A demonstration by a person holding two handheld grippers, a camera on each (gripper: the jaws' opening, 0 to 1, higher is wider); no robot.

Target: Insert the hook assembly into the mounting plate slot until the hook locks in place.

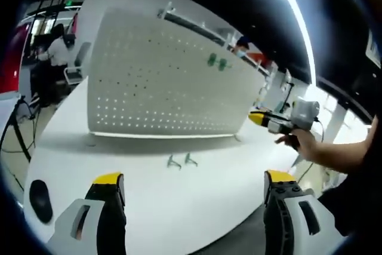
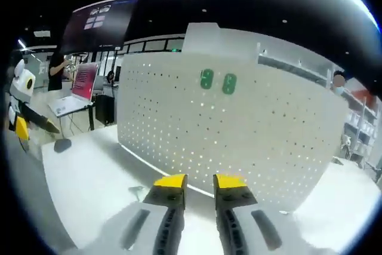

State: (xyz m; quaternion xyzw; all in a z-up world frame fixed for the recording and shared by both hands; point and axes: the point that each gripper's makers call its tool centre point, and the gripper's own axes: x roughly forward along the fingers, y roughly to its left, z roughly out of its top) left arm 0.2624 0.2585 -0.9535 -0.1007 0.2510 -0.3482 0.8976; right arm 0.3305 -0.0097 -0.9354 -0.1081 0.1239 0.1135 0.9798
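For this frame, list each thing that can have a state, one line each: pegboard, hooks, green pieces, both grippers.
White perforated pegboard: upright on the white table.
Two small metal hooks: loose on the table, not inserted.
Two green pieces: mounted on the pegboard.
Left gripper: open, empty.
Right gripper: nearly closed, empty.

An open-plan office or lab — laptop on desk, shelving, ceiling strip lights.

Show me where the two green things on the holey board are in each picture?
Left gripper view: green pieces sit upper right on the pegboard.
Right gripper view: they sit top centre at, above the right tool.
Shared landmark: the white pegboard.
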